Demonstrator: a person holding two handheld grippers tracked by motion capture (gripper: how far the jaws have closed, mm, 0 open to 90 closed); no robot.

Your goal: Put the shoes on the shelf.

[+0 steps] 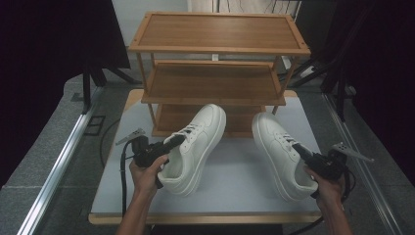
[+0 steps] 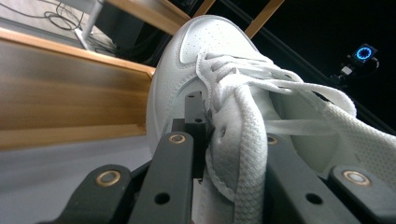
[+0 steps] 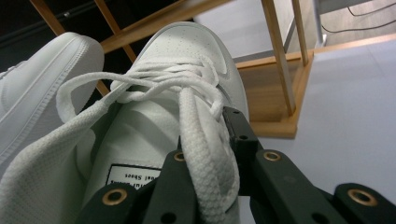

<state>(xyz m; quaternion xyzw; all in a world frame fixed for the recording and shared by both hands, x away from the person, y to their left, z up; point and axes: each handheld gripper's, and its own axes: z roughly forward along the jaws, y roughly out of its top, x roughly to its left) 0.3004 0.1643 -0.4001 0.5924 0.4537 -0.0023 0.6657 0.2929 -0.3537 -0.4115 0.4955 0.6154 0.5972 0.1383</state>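
Note:
Two white lace-up sneakers are in front of a wooden shoe rack (image 1: 215, 78). The left sneaker (image 1: 195, 147) is rolled onto its side, toe toward the rack's bottom shelf. My left gripper (image 1: 176, 142) is shut on its upper beside the laces. In the left gripper view the jaws pinch the eyelet panel of this sneaker (image 2: 210, 42), left gripper (image 2: 219, 128). The right sneaker (image 1: 276, 147) points toe-first at the rack, with my right gripper (image 1: 298, 149) shut on its laced edge. In the right gripper view the right sneaker (image 3: 187, 51) is clamped by the right gripper (image 3: 208, 140); the left sneaker's sole (image 3: 42, 84) is at the left.
The rack has three shelves, all bare, and stands at the far side of the pale table (image 1: 235, 186). Black cables (image 1: 105, 137) trail on the grey floor at the left. Dark curtains and stand legs (image 1: 337, 73) flank the rack.

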